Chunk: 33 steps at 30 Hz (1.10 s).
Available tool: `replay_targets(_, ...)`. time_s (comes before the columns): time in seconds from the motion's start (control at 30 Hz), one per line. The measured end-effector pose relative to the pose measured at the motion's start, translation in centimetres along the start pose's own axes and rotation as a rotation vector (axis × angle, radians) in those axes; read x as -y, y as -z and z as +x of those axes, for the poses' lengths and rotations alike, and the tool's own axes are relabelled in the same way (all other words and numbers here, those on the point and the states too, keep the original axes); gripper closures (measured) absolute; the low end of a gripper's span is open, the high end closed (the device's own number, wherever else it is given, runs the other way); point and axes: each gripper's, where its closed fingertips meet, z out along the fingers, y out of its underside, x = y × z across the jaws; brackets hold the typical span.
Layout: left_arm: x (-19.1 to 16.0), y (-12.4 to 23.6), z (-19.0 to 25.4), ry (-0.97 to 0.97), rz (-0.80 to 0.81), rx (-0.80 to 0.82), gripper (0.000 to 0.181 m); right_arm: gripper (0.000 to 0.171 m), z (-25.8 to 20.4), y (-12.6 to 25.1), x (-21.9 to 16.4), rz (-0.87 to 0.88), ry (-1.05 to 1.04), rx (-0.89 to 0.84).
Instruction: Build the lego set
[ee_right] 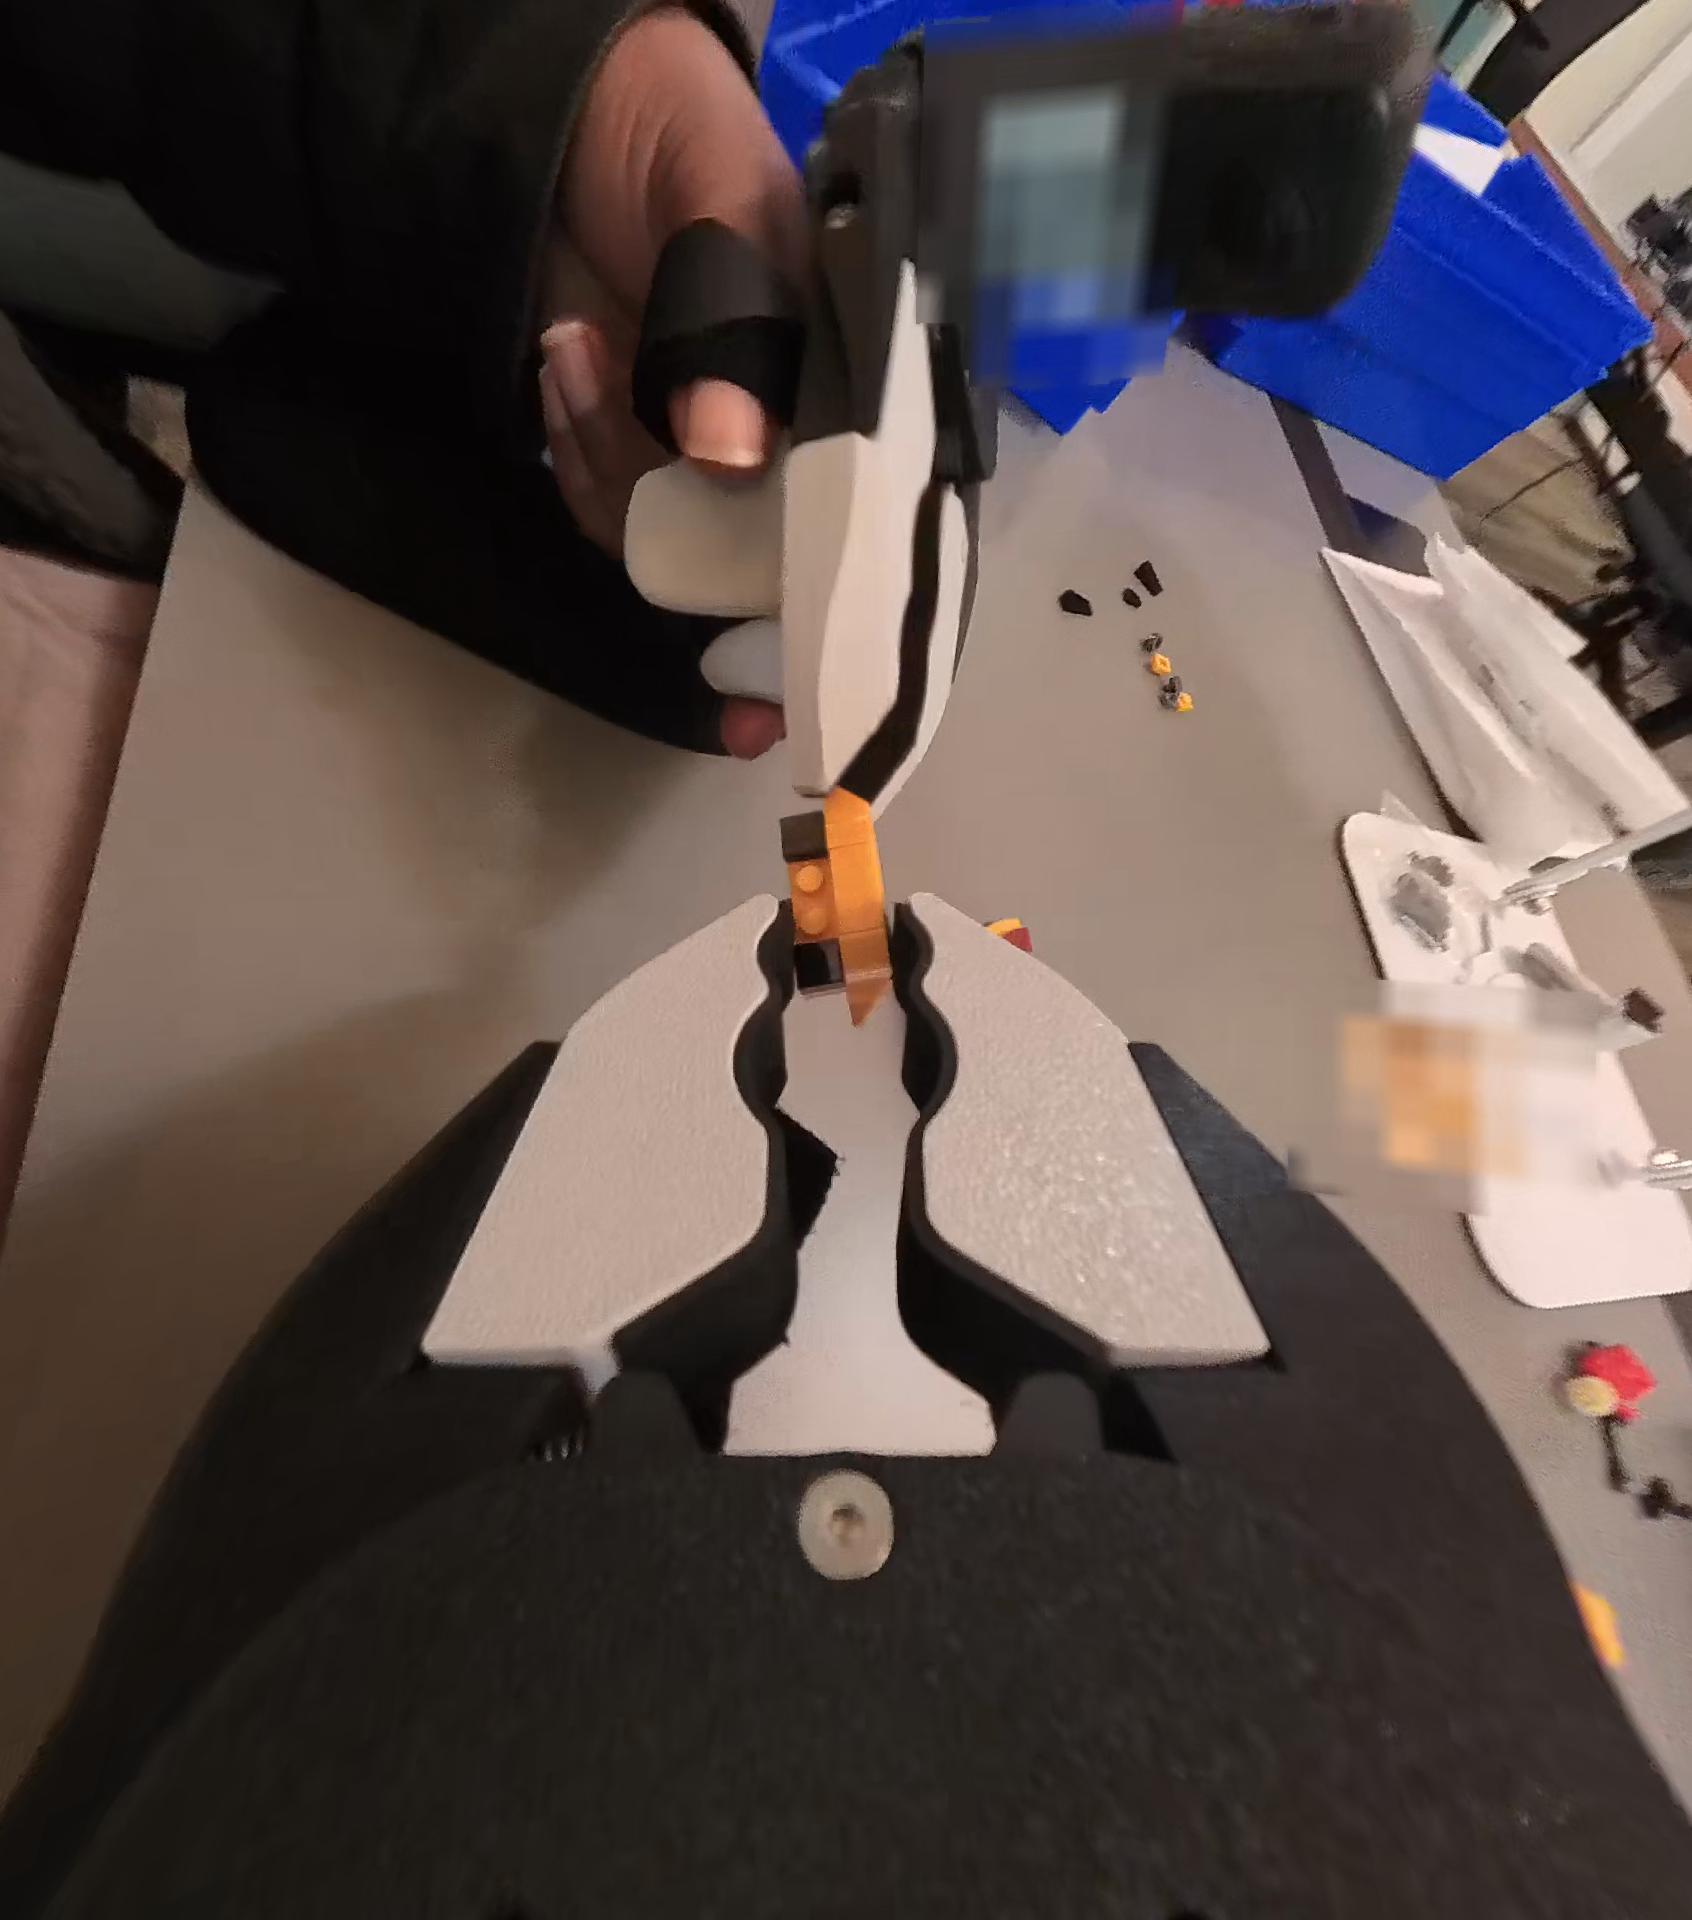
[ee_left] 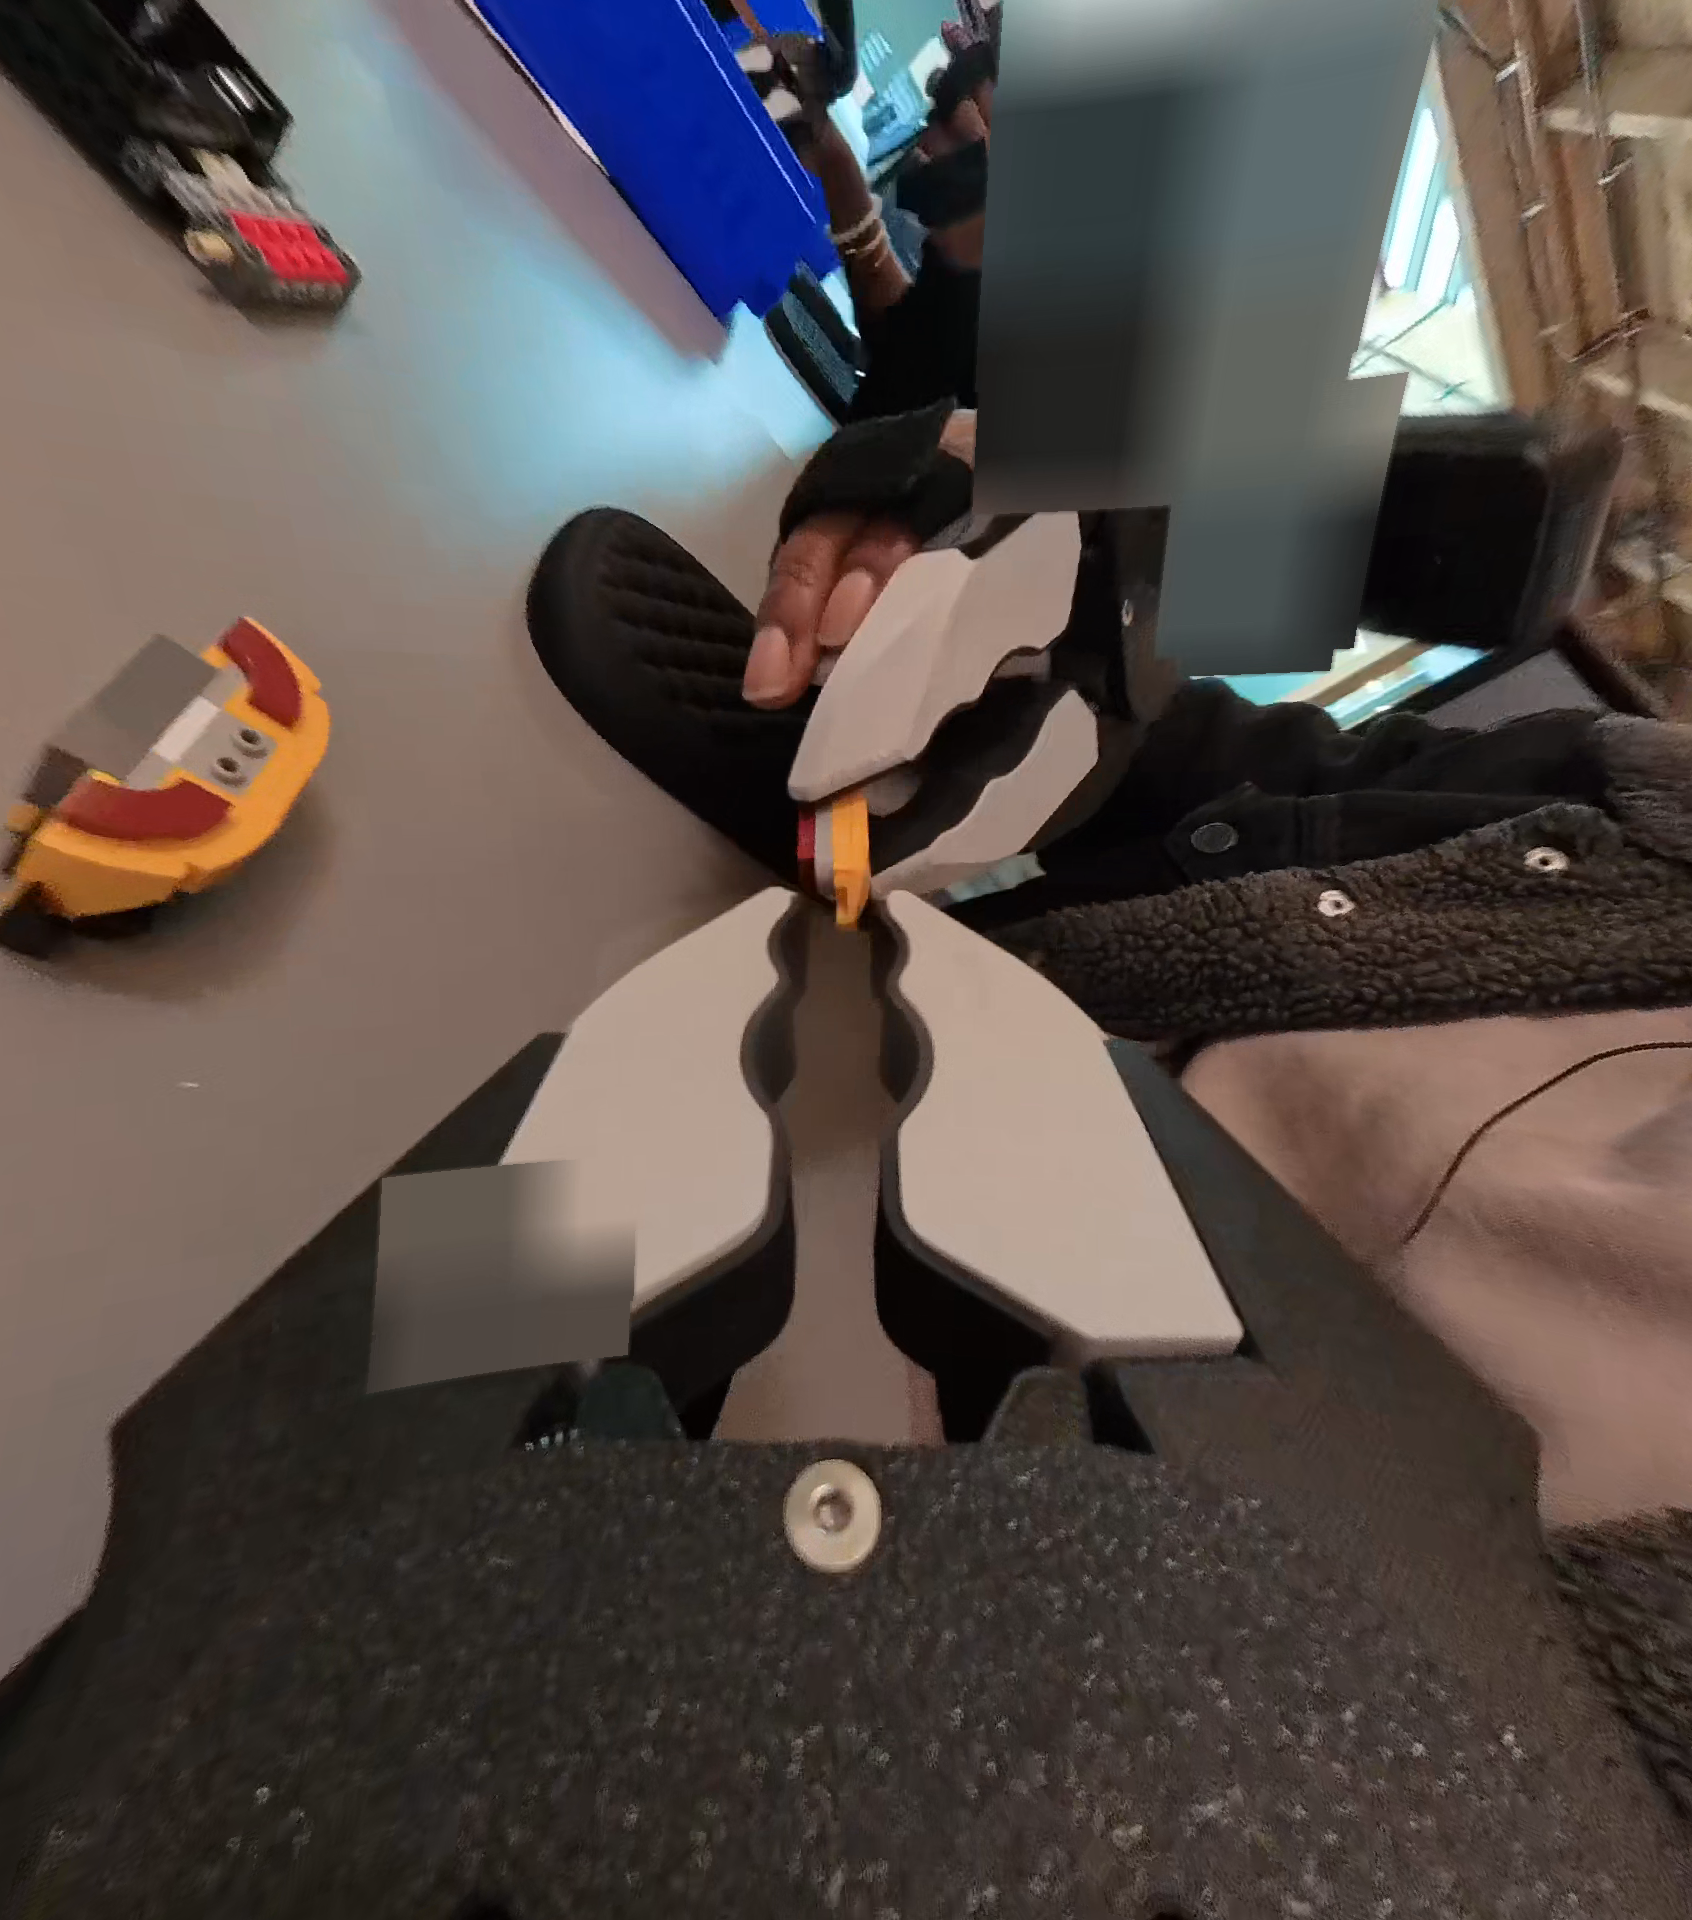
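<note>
A small orange lego assembly [ee_right: 837, 914] with black bricks on its side is held in the air between both grippers. My right gripper [ee_right: 844, 920] is shut on its lower end. My left gripper [ee_right: 847, 792] comes down from above and pinches its top end. In the left wrist view the assembly [ee_left: 850, 857] shows an orange edge with grey and red layers. My left gripper [ee_left: 839, 909] grips its near tip, and my right gripper [ee_left: 852, 831] holds the far part. A larger orange, grey and dark red lego build [ee_left: 167, 769] lies on the grey table [ee_left: 406, 520] to the left.
A black build with a red plate [ee_left: 286, 249] sits far left. Blue bins [ee_right: 1444, 312] stand at the back. Several loose small pieces [ee_right: 1164, 665], a white tray [ee_right: 1590, 1236] with parts, plastic bags [ee_right: 1476, 665] and a red piece [ee_right: 1606, 1382] lie to the right. My two grippers' fingertips are within a few centimetres of each other. Between my right fingertips and the red piece [ee_right: 1606, 1382] there is roughly 35 centimeters.
</note>
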Motion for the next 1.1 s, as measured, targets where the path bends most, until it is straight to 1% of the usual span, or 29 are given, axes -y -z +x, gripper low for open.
replay_targets(0.03,0.2,0.2,-0.2,-0.036,0.008,0.021,0.166,0.153,0.2,0.0,0.0,0.011,-0.032,0.006)
replay_targets(0.1,0.5,0.6,-0.2,-0.106,0.016,0.043,0.162,0.153,0.6,0.0,-0.1,0.031,-0.097,0.026)
replay_targets(0.17,0.9,0.8,-0.7,-0.235,0.017,0.107,0.157,0.154,1.0,0.0,-0.2,0.042,-0.162,0.037)
replay_targets(0.23,1.2,1.0,-1.4,-0.375,-0.004,0.174,0.156,0.154,1.8,0.0,-0.3,0.048,-0.208,0.026)
replay_targets(0.3,1.6,1.1,-2.3,-0.466,-0.037,0.223,0.154,0.154,2.5,0.0,-0.5,0.048,-0.249,0.024)
replay_targets(0.43,3.1,0.7,-2.6,-0.632,-0.057,0.240,0.153,0.154,3.7,-0.1,-0.6,0.045,-0.313,0.035)
replay_targets(0.5,3.8,0.4,-2.3,-0.693,-0.045,0.220,0.154,0.154,4.0,-0.2,-0.6,0.046,-0.327,0.054)
replay_targets(0.63,4.1,-0.4,-1.7,-0.756,-0.012,0.192,0.157,0.153,4.1,-0.4,-0.9,0.040,-0.315,0.089)
replay_targets(0.73,3.8,-0.5,-2.5,-0.796,-0.032,0.254,0.159,0.153,4.0,-0.8,-1.2,0.038,-0.321,0.114)
replay_targets(0.8,3.7,-0.3,-3.1,-0.793,-0.044,0.297,0.164,0.153,3.9,-1.2,-1.5,0.034,-0.322,0.134)
replay_targets(0.97,1.9,-0.5,-3.7,-0.793,-0.105,0.366,0.164,0.152,2.3,-1.8,-2.3,0.006,-0.321,0.207)
replay_targets(1.07,1.4,-0.3,-3.6,-0.846,-0.118,0.456,0.164,0.150,1.9,-1.8,-2.9,-0.024,-0.370,0.199)
replay_targets(1.1,1.4,-0.1,-3.6,-0.869,-0.112,0.497,0.164,0.146,2.0,-1.7,-3.2,-0.043,-0.399,0.188)
